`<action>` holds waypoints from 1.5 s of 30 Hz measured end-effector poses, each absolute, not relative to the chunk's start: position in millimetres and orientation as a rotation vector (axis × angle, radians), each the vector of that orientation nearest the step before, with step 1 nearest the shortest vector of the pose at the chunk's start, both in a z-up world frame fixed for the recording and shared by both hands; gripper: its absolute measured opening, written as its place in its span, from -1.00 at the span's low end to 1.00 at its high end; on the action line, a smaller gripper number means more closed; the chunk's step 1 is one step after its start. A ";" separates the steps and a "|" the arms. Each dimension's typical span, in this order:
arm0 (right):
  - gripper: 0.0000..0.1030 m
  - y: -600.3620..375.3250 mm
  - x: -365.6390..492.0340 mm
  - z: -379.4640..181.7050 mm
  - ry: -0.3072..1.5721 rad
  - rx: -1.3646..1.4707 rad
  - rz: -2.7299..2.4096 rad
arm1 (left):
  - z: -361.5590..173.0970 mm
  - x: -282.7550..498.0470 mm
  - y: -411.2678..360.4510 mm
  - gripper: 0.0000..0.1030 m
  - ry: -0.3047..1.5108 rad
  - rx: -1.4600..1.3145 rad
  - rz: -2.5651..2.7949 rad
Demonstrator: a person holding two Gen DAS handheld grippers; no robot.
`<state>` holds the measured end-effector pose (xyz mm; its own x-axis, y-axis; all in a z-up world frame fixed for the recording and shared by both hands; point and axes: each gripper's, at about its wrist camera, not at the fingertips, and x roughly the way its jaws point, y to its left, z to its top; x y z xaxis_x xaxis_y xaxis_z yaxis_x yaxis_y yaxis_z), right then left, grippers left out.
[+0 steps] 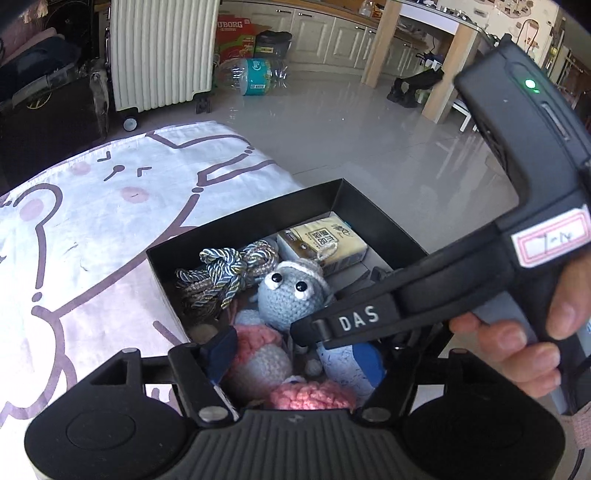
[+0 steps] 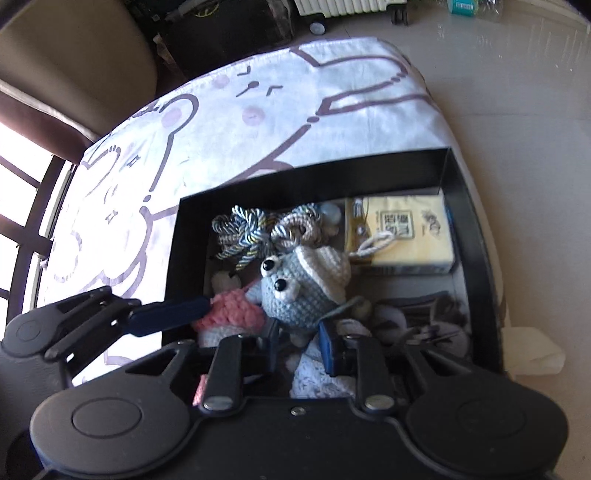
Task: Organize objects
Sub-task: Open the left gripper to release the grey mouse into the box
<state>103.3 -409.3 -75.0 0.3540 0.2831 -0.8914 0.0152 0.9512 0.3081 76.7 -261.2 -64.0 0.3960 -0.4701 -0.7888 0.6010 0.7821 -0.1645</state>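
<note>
Crocheted grey doll (image 2: pixel 295 291) lies mid-box (image 2: pixel 476 236), just ahead of the narrow, empty right claw (image 2: pixel 301 341), nearer than the wide, empty left claw (image 1: pixel 295 373).

white capitals "das" stand on the black arm of the right gripper (image 1: pixel 354 319). a white sticker with a red border (image 1: pixel 552 240) on its handle bears handwriting that looks like "7-14". a red cardboard box (image 1: pixel 236 35) on the floor shows "uborg". the tissue pack (image 1: pixel 321 243) in the black box carries chinese print, too small to read.
</note>
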 end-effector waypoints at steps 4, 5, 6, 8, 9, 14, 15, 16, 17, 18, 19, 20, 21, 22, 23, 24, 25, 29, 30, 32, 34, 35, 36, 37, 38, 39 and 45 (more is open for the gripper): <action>-0.58 -410.6 102.9 -73.4 1.207 0.313 0.173 | -63.1 79.7 -252.8 0.40 0.963 0.106 -0.696; -0.58 -411.8 101.9 -69.2 1.205 0.316 0.172 | -62.4 80.2 -251.3 0.40 0.968 0.091 -0.697; -0.57 -413.6 100.2 -64.4 1.200 0.317 0.171 | -61.7 80.2 -250.2 0.40 0.974 0.079 -0.699; -0.57 -420.2 97.4 -52.4 1.168 0.326 0.168 | -60.1 79.8 -249.3 0.40 0.980 0.069 -0.699; -0.57 -424.1 96.2 -47.1 1.151 0.335 0.165 | -59.5 79.3 -249.2 0.40 0.983 0.065 -0.699; -0.58 -437.0 100.8 -35.9 1.101 0.368 0.129 | -56.7 78.1 -249.2 0.40 0.989 0.056 -0.688; -0.60 -435.5 102.2 -37.2 1.104 0.360 0.127 | -56.3 78.1 -248.9 0.40 0.989 0.054 -0.687; -0.61 -432.8 104.2 -39.6 1.110 0.348 0.125 | -56.0 78.5 -248.5 0.40 0.990 0.050 -0.686; -0.62 -429.3 106.2 -43.3 1.118 0.334 0.124 | -55.5 78.6 -248.0 0.40 0.991 0.047 -0.684; -0.62 -425.7 108.1 -48.0 1.131 0.318 0.120 | -54.8 79.0 -247.4 0.40 0.991 0.044 -0.682; -0.62 -422.9 109.4 -52.0 1.137 0.308 0.121 | -53.8 79.1 -246.7 0.40 0.990 0.042 -0.680; -0.62 -420.8 110.1 -55.2 1.142 0.302 0.124 | -52.6 78.9 -247.0 0.40 0.989 0.042 -0.675; -0.62 -418.7 110.7 -57.7 1.154 0.295 0.125 | -51.9 79.0 -247.1 0.40 0.988 0.045 -0.671; -0.61 -416.9 110.9 -60.1 1.162 0.286 0.127 | -51.0 79.0 -246.9 0.40 0.988 0.045 -0.669; -0.61 -415.7 110.2 -60.9 1.162 0.277 0.128 | -50.4 79.1 -246.9 0.40 0.988 0.043 -0.663; -0.62 -416.1 109.0 -59.7 1.159 0.278 0.128 | -49.5 78.9 -246.9 0.40 0.988 0.044 -0.658; -0.62 -418.4 108.0 -58.0 1.156 0.293 0.125 | -48.5 78.3 -247.0 0.40 0.988 0.046 -0.654; -0.62 -430.1 101.0 -43.2 1.111 0.333 0.119 | -41.1 76.8 -246.0 0.40 0.986 0.048 -0.630; -0.62 -432.4 98.3 -38.2 1.095 0.336 0.119 | -38.3 76.2 -245.6 0.40 0.985 0.046 -0.624; -0.62 -436.3 92.5 -29.2 1.066 0.336 0.117 | -33.0 74.7 -244.8 0.40 0.981 0.053 -0.613; -0.59 -438.4 85.8 -19.2 1.032 0.319 0.108 | -28.1 72.7 -243.5 0.40 0.974 0.063 -0.596; -0.59 -439.5 82.3 -15.0 1.017 0.315 0.106 | -25.9 72.5 -242.9 0.40 0.976 0.066 -0.586; -0.58 -441.0 78.1 -10.5 1.002 0.313 0.105 | -23.7 72.2 -241.6 0.40 0.978 0.063 -0.578; -0.57 -442.1 74.2 -6.9 0.990 0.314 0.104 | -21.5 71.7 -240.2 0.40 0.979 0.059 -0.569; -0.57 -443.3 70.3 -3.7 0.979 0.316 0.101 | -19.1 71.0 -238.7 0.41 0.982 0.055 -0.559; -0.57 -444.6 66.0 -0.6 0.969 0.317 0.094 | -16.5 70.5 -237.8 0.41 0.984 0.053 -0.548; -0.55 -446.6 43.8 10.2 0.943 0.301 0.038 | 0.7 67.2 -231.2 0.41 0.988 0.057 -0.500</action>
